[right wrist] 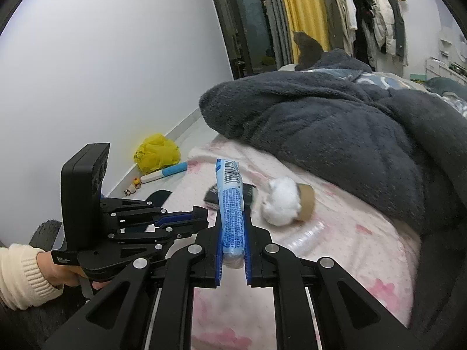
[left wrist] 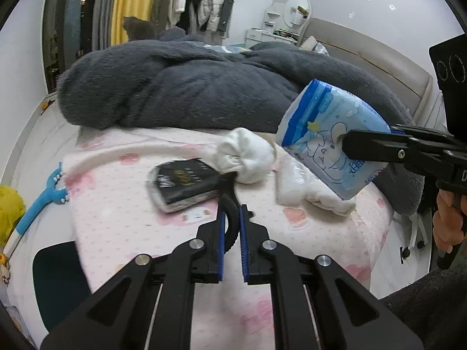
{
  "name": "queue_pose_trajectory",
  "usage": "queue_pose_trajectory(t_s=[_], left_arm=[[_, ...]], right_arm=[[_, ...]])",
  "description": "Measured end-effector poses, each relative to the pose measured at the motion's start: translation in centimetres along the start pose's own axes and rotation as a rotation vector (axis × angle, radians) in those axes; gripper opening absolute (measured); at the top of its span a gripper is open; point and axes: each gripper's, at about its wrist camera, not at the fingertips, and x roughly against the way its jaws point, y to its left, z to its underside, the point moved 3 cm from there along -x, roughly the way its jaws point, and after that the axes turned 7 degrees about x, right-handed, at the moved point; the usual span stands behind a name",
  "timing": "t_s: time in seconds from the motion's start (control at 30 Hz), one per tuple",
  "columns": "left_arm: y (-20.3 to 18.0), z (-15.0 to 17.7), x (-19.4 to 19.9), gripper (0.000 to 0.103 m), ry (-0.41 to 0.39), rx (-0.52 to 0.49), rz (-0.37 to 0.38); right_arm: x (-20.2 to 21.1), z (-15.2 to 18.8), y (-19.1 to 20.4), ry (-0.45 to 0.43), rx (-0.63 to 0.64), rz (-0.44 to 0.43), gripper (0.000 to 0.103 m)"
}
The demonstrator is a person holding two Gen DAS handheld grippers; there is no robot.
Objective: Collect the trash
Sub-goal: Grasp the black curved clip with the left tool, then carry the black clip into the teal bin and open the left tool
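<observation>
Overhead, nothing; below, a bed with a pink, heart-printed fleece sheet (left wrist: 122,192) carried a heaped dark grey plush blanket (left wrist: 181,87), shaggy and rounded. The right claw (right wrist: 232,242) was clamped on a blue-and-white plastic tissue packet (right wrist: 230,210), a flat soft pouch held clear above the sheet; in the right wrist view it showed edge-on, long axis running straight away along the fingers, barcode end farthest out. In the left wrist view the same packet (left wrist: 329,140) showed its printed cartoon face, tilted, blue sealed end up. The left claw (left wrist: 232,233) was closed on a curved, ribbed black strap-like piece (left wrist: 232,218); what it belonged to I could not tell. Ahead of it on the sheet lay a glossy black packet (left wrist: 184,183) with gold lettering, lengthwise pointing up-right, touching a crumpled white fluffy wad (left wrist: 248,157). A yellow plastic bag (right wrist: 156,153) sat crinkled on the floor.
</observation>
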Motion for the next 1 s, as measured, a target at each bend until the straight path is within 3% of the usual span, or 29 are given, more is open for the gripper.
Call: queue_pose_trajectory(t_s=[1.0], left_arm=[[15.2,2.3,5.9,0.010,-0.003,0.175,-0.196]], right_arm=[[-8.9,-6.1,10.5,0.020,0.088,-0.098,0.012]])
